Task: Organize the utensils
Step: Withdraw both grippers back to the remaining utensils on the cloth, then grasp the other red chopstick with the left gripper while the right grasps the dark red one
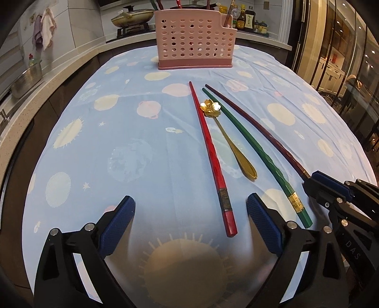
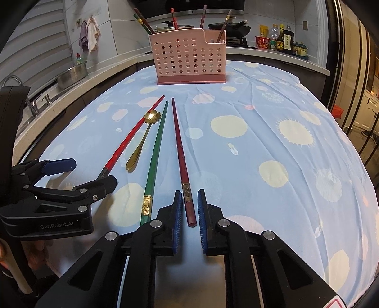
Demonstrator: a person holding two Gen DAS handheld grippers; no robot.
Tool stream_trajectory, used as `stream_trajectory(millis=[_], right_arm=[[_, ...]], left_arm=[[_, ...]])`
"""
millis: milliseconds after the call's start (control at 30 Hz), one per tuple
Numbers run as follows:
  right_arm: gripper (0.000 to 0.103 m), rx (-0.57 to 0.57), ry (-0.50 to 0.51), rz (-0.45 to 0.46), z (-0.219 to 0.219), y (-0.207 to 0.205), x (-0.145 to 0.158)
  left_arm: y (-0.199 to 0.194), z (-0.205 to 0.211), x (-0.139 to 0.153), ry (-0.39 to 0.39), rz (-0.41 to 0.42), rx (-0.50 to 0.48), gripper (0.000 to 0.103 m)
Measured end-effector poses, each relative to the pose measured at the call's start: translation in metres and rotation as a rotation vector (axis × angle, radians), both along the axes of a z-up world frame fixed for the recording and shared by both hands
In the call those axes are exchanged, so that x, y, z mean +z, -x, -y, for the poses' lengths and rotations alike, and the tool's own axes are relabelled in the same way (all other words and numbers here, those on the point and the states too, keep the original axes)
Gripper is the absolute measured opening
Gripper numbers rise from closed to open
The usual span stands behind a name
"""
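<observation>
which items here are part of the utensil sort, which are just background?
Job:
- red chopstick
- green chopstick
- dark red chopstick, between the right gripper fingers
- gold flower-handled spoon
- pink holder

Background:
- frying pan
- sauce bottles
- hanging towels
- metal bowl

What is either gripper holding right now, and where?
Nothing clearly yet. The thick end of the dark red chopstick lies inside the right gripper, slim gaps beside its pads; the left gripper is open, empty.
</observation>
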State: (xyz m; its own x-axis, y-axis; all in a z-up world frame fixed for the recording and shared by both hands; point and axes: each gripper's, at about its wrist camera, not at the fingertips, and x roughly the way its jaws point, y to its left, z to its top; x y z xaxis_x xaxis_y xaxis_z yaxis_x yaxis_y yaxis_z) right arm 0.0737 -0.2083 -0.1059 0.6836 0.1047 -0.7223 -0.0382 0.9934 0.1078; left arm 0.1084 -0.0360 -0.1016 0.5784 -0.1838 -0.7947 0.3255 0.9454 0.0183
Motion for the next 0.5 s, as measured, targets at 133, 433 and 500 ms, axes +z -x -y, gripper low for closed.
stream_trajectory(millis=[133,433,500], right_arm=[[0.009,0.001,-0.014,-0.002,0.0013,0.0011,-0.0002],[0.007,0.0,-0.021,-0.003,0.0026,0.005,0.0005],[0.007,0.0,-0.021,-0.002,0.0028,0.0061,0.001]], left_arm=[[0.0037,-0.0011,0.0018,0.008,0.014,-0.008,0.075],[0.0051,-0.0056,0.0082,0.054,-0.004,-0.038,0.008],[0.0056,-0.0054,0.0088,0.065,-0.013,-0.047,0.007]])
